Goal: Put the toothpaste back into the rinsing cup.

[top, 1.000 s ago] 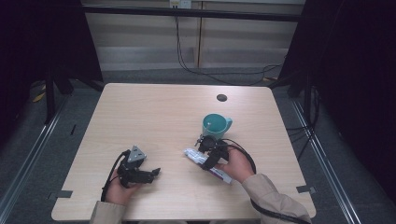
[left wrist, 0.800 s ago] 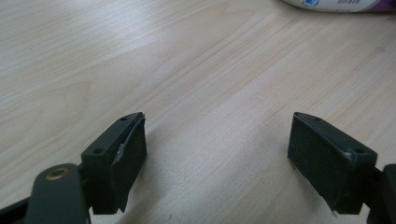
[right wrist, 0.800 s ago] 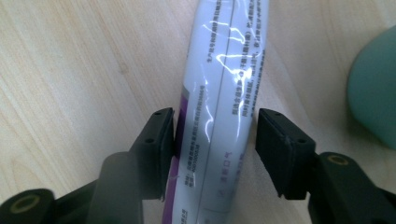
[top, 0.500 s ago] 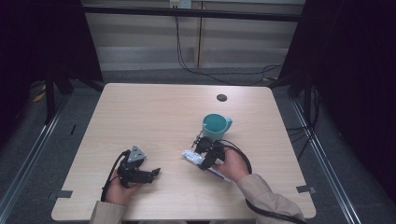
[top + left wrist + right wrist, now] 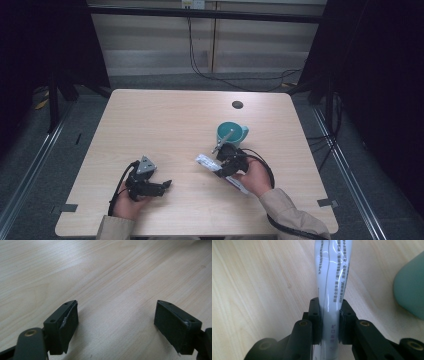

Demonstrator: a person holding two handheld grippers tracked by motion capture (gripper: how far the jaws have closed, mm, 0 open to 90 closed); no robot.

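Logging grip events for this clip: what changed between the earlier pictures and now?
The right gripper has just been closing its jaws and is now shut on the white tube, which lies on the table beside the teal cup; the hand itself barely shifted. The left gripper stayed put, jaws open over bare wood. The cup, with a thin stick in it, kept its place.

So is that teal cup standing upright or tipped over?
Upright. In the high view the teal cup shows its round open mouth facing up, base on the wooden table, with a thin stick leaning inside.
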